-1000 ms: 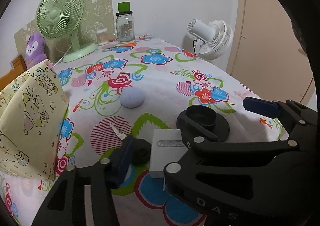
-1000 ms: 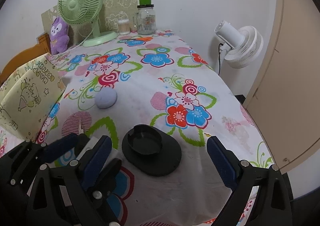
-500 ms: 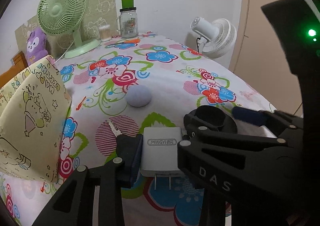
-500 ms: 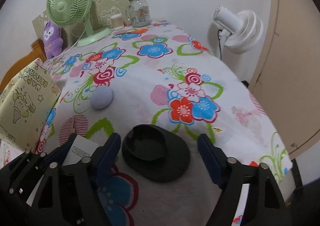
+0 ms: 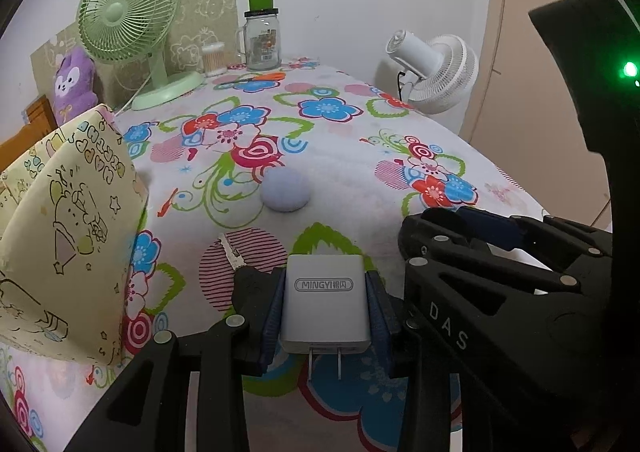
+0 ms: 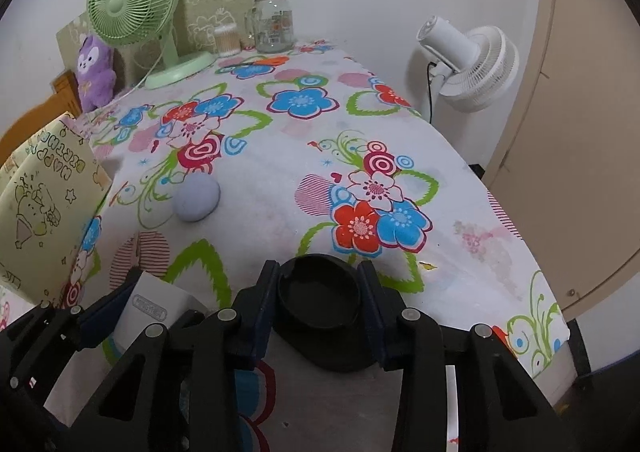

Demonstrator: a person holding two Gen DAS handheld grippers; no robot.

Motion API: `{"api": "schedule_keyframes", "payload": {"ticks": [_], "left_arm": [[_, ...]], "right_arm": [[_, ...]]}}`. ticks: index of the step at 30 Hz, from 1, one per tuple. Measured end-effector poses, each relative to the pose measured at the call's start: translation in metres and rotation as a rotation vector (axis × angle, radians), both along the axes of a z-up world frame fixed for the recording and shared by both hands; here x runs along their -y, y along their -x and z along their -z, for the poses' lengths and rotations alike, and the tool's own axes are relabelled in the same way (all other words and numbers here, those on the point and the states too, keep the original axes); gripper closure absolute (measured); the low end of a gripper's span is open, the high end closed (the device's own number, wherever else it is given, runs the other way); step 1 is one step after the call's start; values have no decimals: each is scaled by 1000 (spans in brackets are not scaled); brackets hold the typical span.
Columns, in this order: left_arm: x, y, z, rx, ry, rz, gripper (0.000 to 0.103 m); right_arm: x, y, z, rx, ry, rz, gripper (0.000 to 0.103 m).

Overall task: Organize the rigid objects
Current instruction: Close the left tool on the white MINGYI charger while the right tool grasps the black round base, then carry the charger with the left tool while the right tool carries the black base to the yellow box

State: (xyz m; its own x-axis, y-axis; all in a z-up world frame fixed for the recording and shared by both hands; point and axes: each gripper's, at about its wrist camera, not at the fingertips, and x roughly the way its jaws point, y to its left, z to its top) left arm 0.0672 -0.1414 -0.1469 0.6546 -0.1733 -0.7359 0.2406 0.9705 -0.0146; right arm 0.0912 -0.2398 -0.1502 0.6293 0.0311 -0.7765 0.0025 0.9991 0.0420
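Left gripper [image 5: 326, 312]: a second ago the jaws stood open around the white charger [image 5: 325, 302], low in the left wrist frame; they have just closed, and both blue pads now press its sides (prongs toward the bottom edge).

Right gripper [image 6: 318, 306]: jaws were wide, flanking the black round dish [image 6: 320, 302]. They have just been closing and now clamp its raised rim, low centre of the right wrist frame.

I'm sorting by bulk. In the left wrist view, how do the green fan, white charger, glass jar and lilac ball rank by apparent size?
1. green fan
2. white charger, enlarged by nearness
3. glass jar and lilac ball: too alike to rank.
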Motion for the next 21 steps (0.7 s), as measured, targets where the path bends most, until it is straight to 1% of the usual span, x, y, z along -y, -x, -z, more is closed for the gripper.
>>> {"api": "schedule_keyframes", "payload": {"ticks": [9,15,21], "left_arm": [[-3,3,-10,11,5,-3,64],[-8,3,-18,0,40,-6,64],[-10,4,-30,14,52,-5,64]], "right_arm": [[-1,2,-7,4,-22,15,60],[-5,5,-18,17,-14,10,60],[-8,7,-31,33,-4,12,60]]}}
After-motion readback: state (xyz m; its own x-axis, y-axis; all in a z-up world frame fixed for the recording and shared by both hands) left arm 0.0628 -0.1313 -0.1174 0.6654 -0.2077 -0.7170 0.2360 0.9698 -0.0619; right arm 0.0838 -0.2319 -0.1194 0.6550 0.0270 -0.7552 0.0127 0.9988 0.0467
